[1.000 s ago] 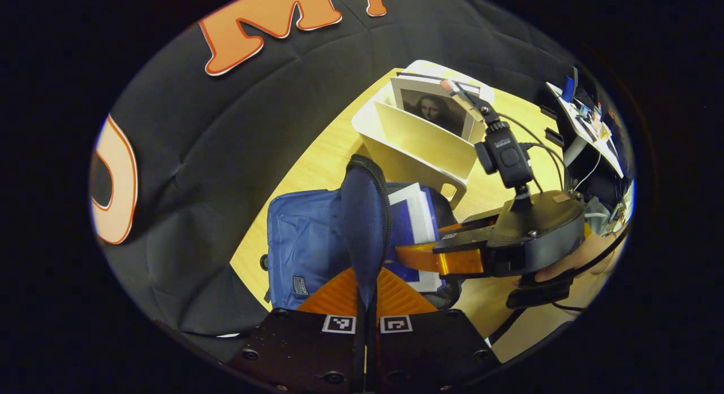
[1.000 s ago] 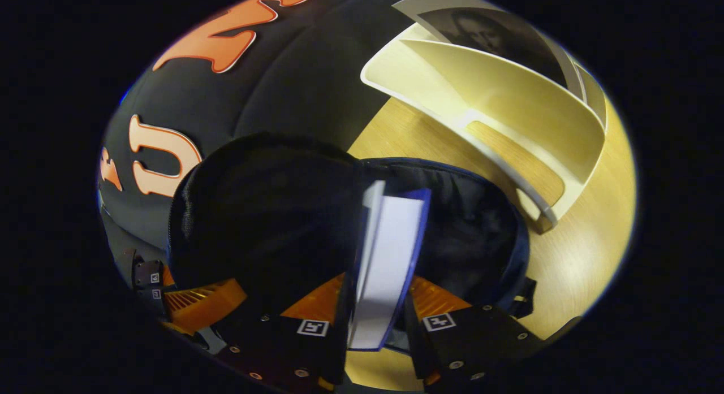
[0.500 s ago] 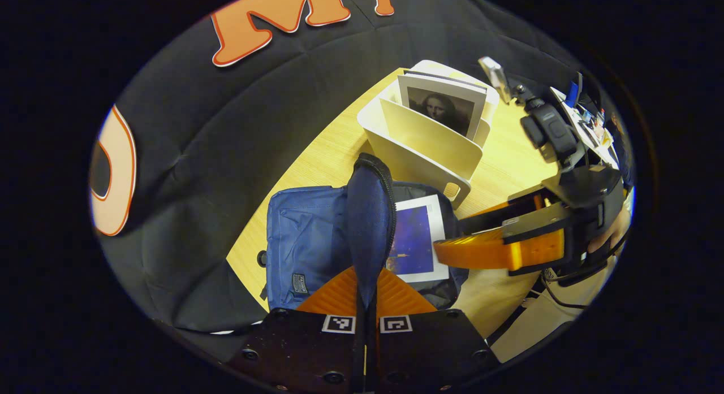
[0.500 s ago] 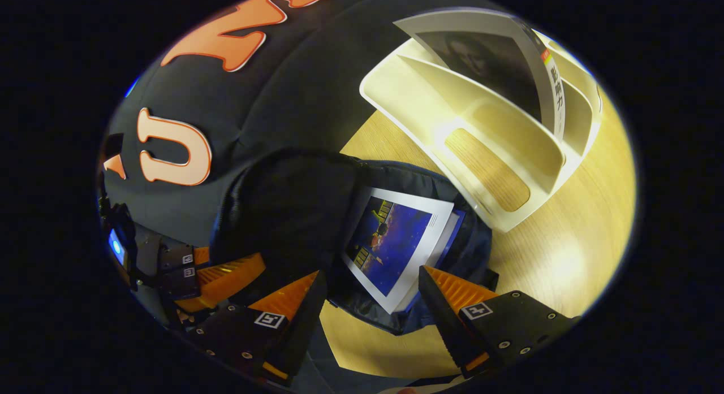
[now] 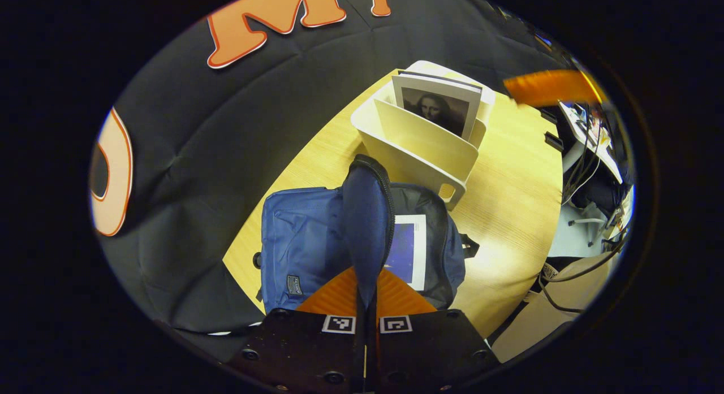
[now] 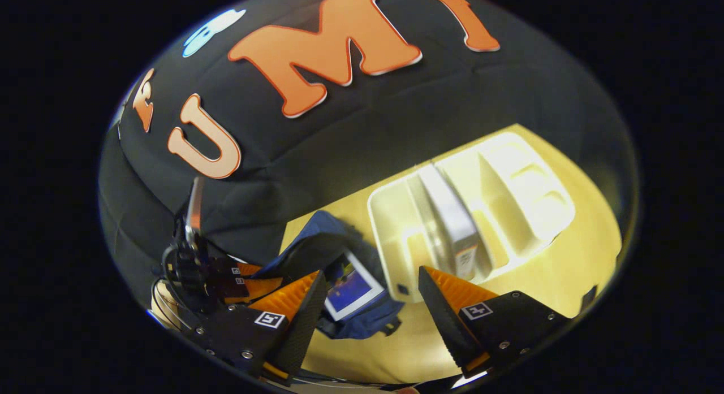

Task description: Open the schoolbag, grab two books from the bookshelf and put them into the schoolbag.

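The blue schoolbag (image 5: pixel 300 241) lies on the wooden table (image 5: pixel 509 173). My left gripper (image 5: pixel 366 278) is shut on its dark zipped flap (image 5: pixel 365 213) and holds it upright. Inside the bag lies a blue-covered book (image 5: pixel 408 250), which the right gripper view shows as the book (image 6: pixel 353 286) in the bag (image 6: pixel 317 241). Behind the bag stands the cream bookshelf (image 5: pixel 418 145) with a portrait-cover book (image 5: pixel 438 103) upright in it. My right gripper (image 6: pixel 367 292) is open and empty, high above the bookshelf (image 6: pixel 509 202) and its book (image 6: pixel 449 219). One of its fingers (image 5: pixel 551 86) shows at the upper right.
The booth's black cloth wall runs along the table's far and left sides. Cables and equipment (image 5: pixel 588 156) sit beyond the table's right edge. The left gripper (image 6: pixel 226 275) and its camera mount appear at the lower left of the right gripper view.
My right gripper let go of the blue book, which now lies flat in the bag, then opened and rose up and back above the bookshelf. The left gripper kept the flap up.
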Demonstrator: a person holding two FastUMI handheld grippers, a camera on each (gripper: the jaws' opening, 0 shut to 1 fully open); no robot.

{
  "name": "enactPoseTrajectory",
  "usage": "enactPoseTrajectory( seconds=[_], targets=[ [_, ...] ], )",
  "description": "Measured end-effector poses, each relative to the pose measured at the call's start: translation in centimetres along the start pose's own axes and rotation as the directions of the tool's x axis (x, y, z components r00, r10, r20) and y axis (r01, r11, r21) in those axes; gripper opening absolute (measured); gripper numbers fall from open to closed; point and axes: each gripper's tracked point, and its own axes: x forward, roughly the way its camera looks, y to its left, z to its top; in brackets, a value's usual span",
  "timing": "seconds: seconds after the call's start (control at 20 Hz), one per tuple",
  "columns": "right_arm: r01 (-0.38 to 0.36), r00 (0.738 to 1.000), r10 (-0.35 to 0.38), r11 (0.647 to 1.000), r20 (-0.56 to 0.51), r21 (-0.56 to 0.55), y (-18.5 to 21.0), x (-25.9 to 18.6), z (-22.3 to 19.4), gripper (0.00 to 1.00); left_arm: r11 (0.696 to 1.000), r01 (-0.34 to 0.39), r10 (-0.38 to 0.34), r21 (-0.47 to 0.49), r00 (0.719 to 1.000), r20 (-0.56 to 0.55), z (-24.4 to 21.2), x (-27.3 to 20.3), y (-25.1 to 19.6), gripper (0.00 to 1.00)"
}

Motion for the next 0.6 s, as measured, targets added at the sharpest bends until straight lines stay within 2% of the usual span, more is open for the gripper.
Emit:
enactPoseTrajectory(
  seconds=[0.15,0.2,0.4,0.6],
  targets=[
    [0.101,0.994,-0.105,0.985,-0.020,-0.138,-2.7,-0.1,3.9,0.97,1.000,0.001,-0.001,-0.003,1.000,0.003,-0.1,0.0,-0.2,0.02],
    [0.114,0.991,-0.124,0.976,-0.041,-0.186,-3.2,0.5,4.7,0.97,1.000,0.002,-0.002,-0.002,1.000,0.005,-0.1,0.1,-0.4,0.02],
    [0.109,0.975,-0.148,0.968,-0.164,-0.225,-3.7,4.0,6.0,0.97,1.000,0.006,-0.006,-0.006,1.000,0.007,-0.2,0.3,-0.7,0.02],
    [0.140,0.928,-0.223,0.951,-0.300,-0.275,-5.9,7.8,4.6,0.97,1.000,0.011,-0.011,-0.014,1.000,0.007,-0.4,0.2,-0.9,0.02]
  ],
)
